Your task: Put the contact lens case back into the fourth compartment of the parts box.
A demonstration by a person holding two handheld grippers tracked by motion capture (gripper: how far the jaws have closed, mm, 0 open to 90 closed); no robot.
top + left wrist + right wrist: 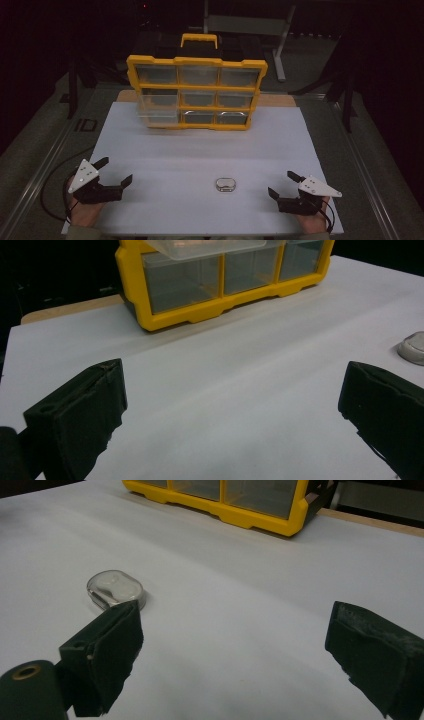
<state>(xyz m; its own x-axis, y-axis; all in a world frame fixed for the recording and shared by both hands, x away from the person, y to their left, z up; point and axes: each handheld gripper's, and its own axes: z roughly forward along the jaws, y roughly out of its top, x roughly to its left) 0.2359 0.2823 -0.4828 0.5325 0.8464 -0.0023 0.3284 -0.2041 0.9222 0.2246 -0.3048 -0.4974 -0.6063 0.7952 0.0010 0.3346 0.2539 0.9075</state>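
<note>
Both hands sit at the near edge of the white sheet (pixel 200 150) in the high view, each holding a claw. Left claw (pixel 116 173) near the sheet's left corner, jaws spread wide, empty, touching nothing. Right claw (pixel 283 184) near the right corner, jaws equally wide, empty. Small oval tin (pixel 226 184) lies flat on the sheet between the two claws, nearer the right one, apart from both. Yellow organizer (pixel 196 92) stands at the far side of the sheet, clear drawers facing the person; one drawer (pixel 159 111) on its left side sticks out

Left gripper view: two black jaws rise from the bottom corners, far apart, bare sheet between them. Left claw (pixel 235 405) grips nothing. Tin (pixel 413 348) shows at the right edge, beyond the right-hand jaw, not touching it. Organizer (pixel 220 282) up ahead, pulled-out drawer (pixel 207 246) overhanging its front

Right gripper view: jaws wide apart, right claw (pixel 232 650) empty. Tin (pixel 116 589) lies just beyond the left-hand jaw tip; contact cannot be told, though the high view shows them apart. Organizer (pixel 235 505) at the far end of the sheet
</note>
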